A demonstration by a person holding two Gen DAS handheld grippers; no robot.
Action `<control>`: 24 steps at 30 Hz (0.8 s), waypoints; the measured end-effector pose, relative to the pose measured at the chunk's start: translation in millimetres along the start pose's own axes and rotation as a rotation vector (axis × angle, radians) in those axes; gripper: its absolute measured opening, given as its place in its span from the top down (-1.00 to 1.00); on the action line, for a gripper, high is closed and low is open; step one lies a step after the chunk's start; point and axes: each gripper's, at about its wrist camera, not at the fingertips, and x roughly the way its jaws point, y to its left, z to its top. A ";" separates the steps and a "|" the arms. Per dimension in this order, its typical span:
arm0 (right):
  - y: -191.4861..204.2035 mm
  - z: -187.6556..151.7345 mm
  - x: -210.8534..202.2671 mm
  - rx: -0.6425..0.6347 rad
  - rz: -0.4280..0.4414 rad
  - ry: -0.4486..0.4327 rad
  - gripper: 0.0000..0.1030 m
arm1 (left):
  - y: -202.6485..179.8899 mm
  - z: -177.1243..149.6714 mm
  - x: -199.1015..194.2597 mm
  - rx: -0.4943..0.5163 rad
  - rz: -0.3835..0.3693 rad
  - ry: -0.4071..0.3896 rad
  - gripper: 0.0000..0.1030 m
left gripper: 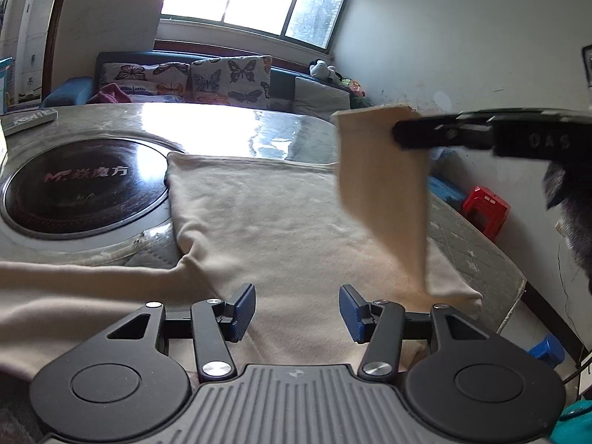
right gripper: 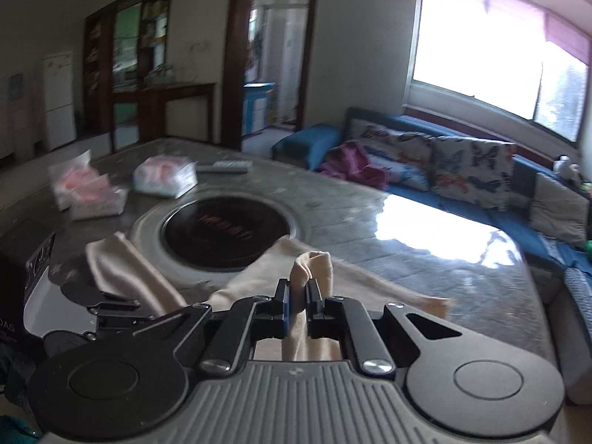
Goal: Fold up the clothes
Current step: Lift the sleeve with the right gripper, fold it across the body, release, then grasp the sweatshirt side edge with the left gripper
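Garment: cream long-sleeved top [left gripper: 266,222], soft knit with a faint nap, lies spread flat on the surface [left gripper: 229,125] straight ahead of the left hand-held gripper [left gripper: 297,310]; one edge overlaps the rim of the round dark induction plate [left gripper: 85,185] set into the surface, ahead and to that gripper's left.

Left hand-held gripper: jaws wide apart, blue ribbed pads [left gripper: 244,310] holding nothing; it hovers low over the near part of the top. Judged to be waiting to pin or take the cloth while the other side is folded.

Right hand-held gripper [right gripper: 296,303]: jaws closed onto a bunched end of the cloth, which sticks up between the pads and trails down under the gripper body. In the left view this gripper [left gripper: 403,135] comes in from the upper right, holding a sleeve [left gripper: 384,192] lifted clear of the surface.

Sleeve: hangs as a flat tapering band, taut from the grip down to the shoulder at the garment's right edge; judged to be mid-carry across the body for a fold.

Opposite sleeve [left gripper: 74,270]: stretched out to the left gripper's near left, not yet folded.

Surface: grey, glossy, stone-like, strong window glare.

Blur: right view is smeared; far packets unclear.
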 end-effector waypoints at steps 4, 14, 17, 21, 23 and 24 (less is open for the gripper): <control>18.4 -10.0 21.2 -0.028 0.064 0.056 0.86 | 1.9 -4.0 -4.1 -0.005 0.000 -0.004 -0.04; 22.0 -20.9 27.0 -0.016 0.131 0.095 0.67 | 3.6 -6.2 1.2 -0.026 -0.001 0.011 -0.04; 10.5 -23.5 18.7 -0.006 0.093 0.099 0.67 | 3.4 -6.0 2.3 -0.033 -0.001 0.016 -0.04; -9.1 -33.4 6.2 0.006 0.026 0.123 0.61 | 4.9 -5.4 0.7 -0.067 0.013 0.016 -0.02; -21.1 -42.4 -1.8 0.010 -0.011 0.141 0.60 | 5.6 -3.7 1.2 -0.084 0.022 0.020 0.00; -24.8 -45.9 -4.4 0.010 -0.026 0.147 0.58 | 6.3 -2.6 2.1 -0.091 0.025 0.023 0.00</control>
